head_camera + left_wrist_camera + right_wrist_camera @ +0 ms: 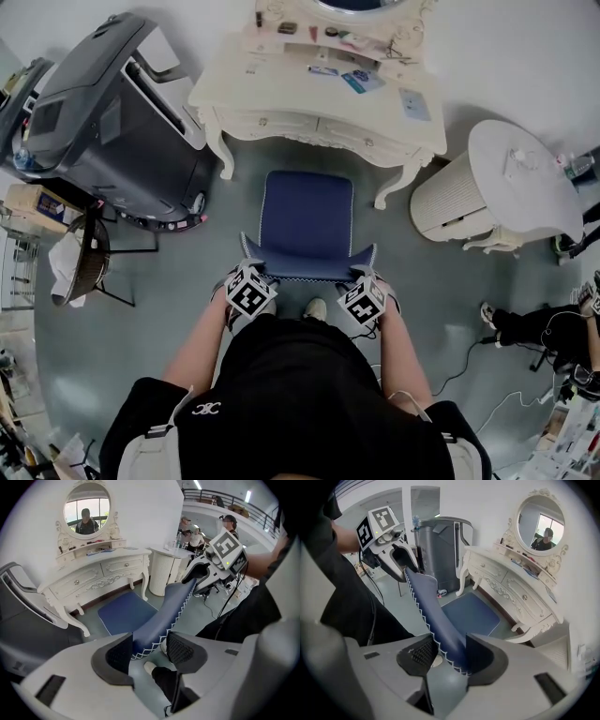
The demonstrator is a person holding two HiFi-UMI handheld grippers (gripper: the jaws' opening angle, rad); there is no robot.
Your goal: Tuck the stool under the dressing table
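Note:
The blue stool (307,211) stands on the grey floor in front of the white dressing table (281,94), its seat partly between the table's legs. Its low backrest (309,265) faces me. My left gripper (247,270) straddles the backrest's left corner (154,620); its jaws stand open, and a gap shows at one pad (180,649). My right gripper (367,279) is at the right corner, shut on the backrest (440,625), which fills the space between its pads. Each gripper also shows in the other's view: the right gripper (199,573) and the left gripper (401,559).
A large grey machine (103,122) stands left of the table. A white ribbed cabinet under a round top (525,169) is at the right. A wire chair (89,262) sits at the left, with cables (469,356) and a person's legs (534,328) at the right. My shoe (316,307) is behind the stool.

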